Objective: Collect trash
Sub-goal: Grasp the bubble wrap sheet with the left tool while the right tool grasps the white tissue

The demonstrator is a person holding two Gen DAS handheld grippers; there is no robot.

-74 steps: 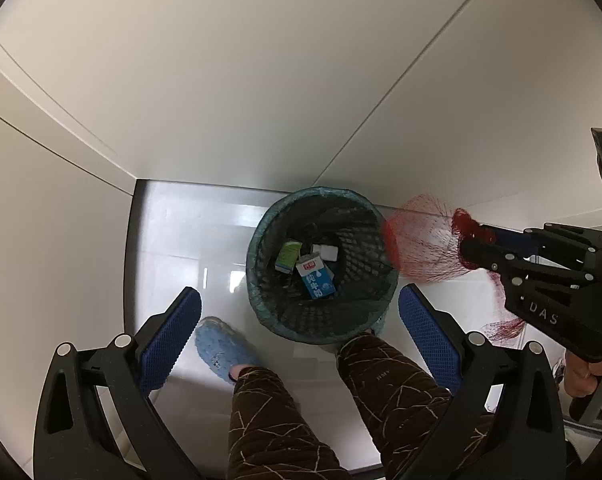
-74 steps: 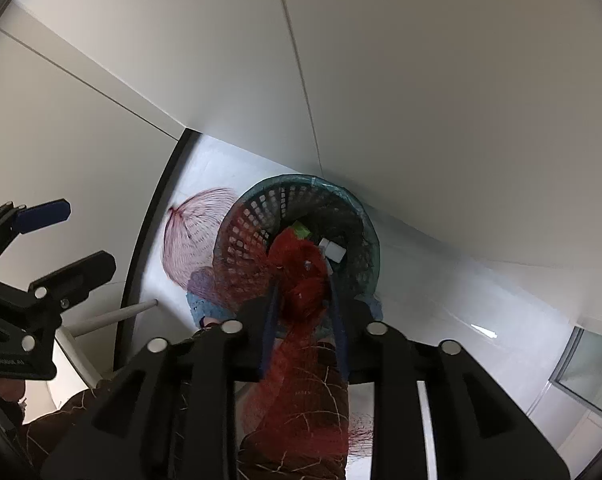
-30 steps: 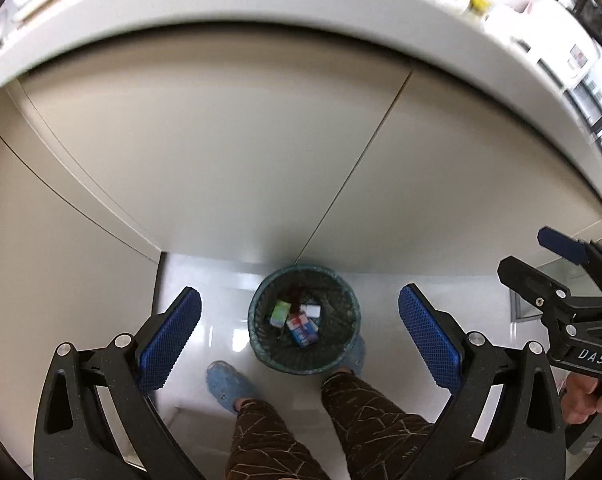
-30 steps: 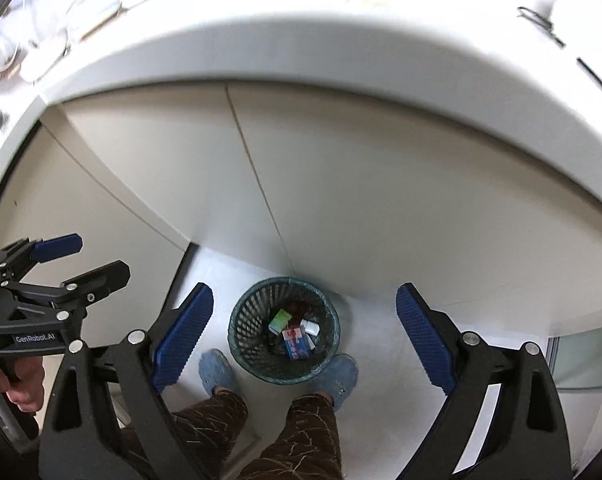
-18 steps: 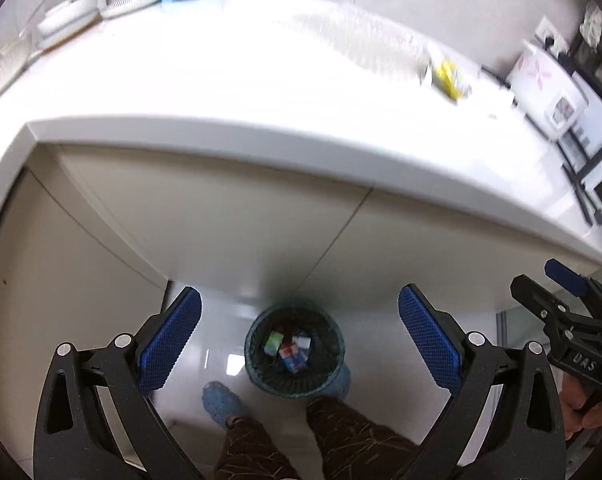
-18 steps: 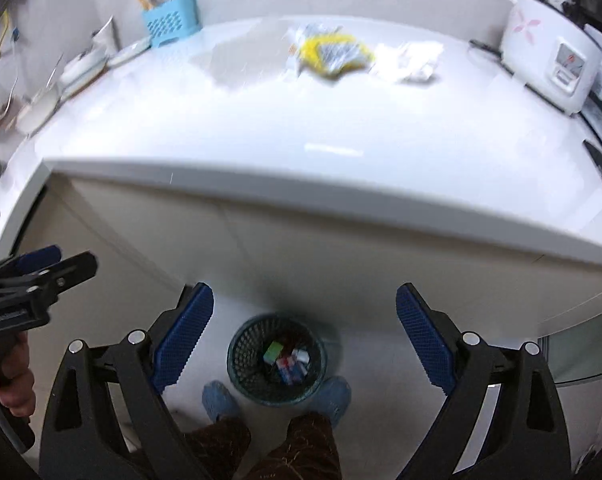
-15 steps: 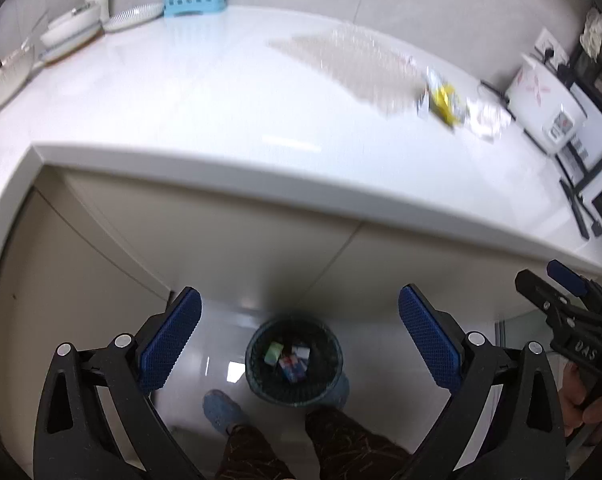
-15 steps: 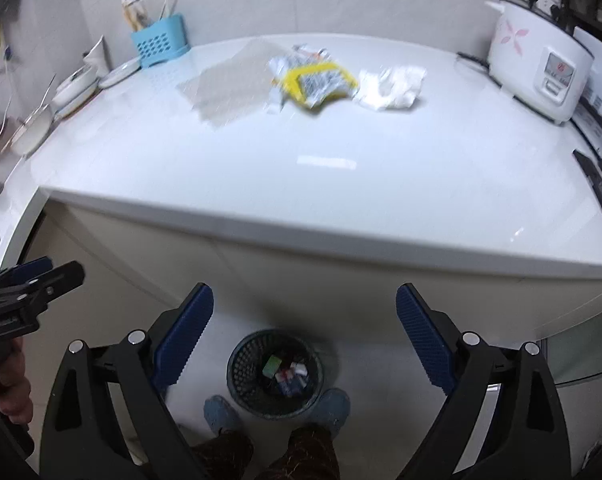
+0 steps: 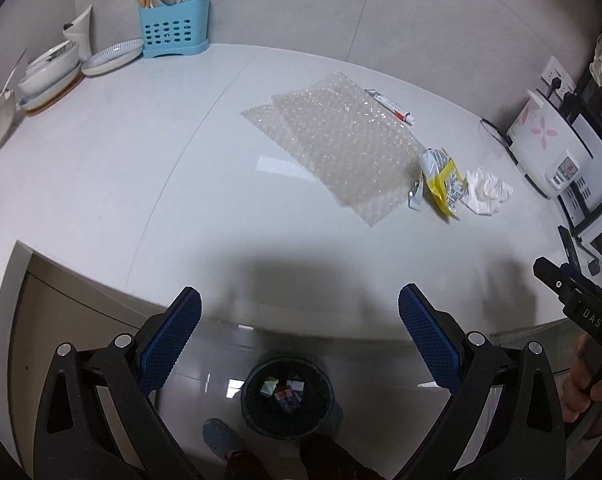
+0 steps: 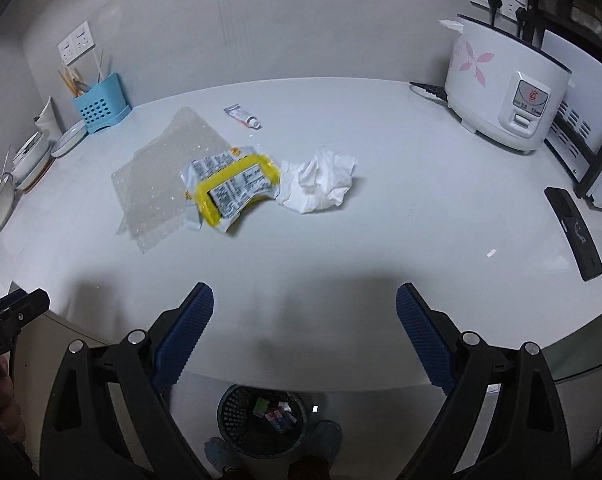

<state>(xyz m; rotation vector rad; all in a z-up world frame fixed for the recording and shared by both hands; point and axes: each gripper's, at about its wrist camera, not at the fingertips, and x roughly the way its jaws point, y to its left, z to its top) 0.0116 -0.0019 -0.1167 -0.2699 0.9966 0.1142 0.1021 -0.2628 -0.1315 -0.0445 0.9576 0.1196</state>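
On the white counter [image 9: 141, 184] lie a sheet of bubble wrap [image 9: 337, 144], a yellow snack wrapper [image 9: 441, 180], a crumpled white tissue [image 9: 487, 190] and a small tube [image 9: 391, 106]. They also show in the right wrist view: the wrapper [image 10: 233, 190], the tissue [image 10: 321, 184], the bubble wrap [image 10: 165, 180] and the tube [image 10: 243, 116]. The dark mesh bin [image 9: 287, 396] stands on the floor below the counter edge, with several items inside. My left gripper [image 9: 299, 340] is open and empty above the counter's front edge. My right gripper [image 10: 303, 336] is open and empty too.
A blue utensil holder [image 9: 173, 34] and stacked dishes [image 9: 53, 72] stand at the back left. A white rice cooker [image 10: 505, 104] and a black remote [image 10: 575, 232] are at the right. The person's feet [image 10: 221, 452] flank the bin [image 10: 263, 420].
Both grippers rose from over the bin to above counter height and tilted up. The red net bag left the right gripper, which opened. The countertop trash came into view.
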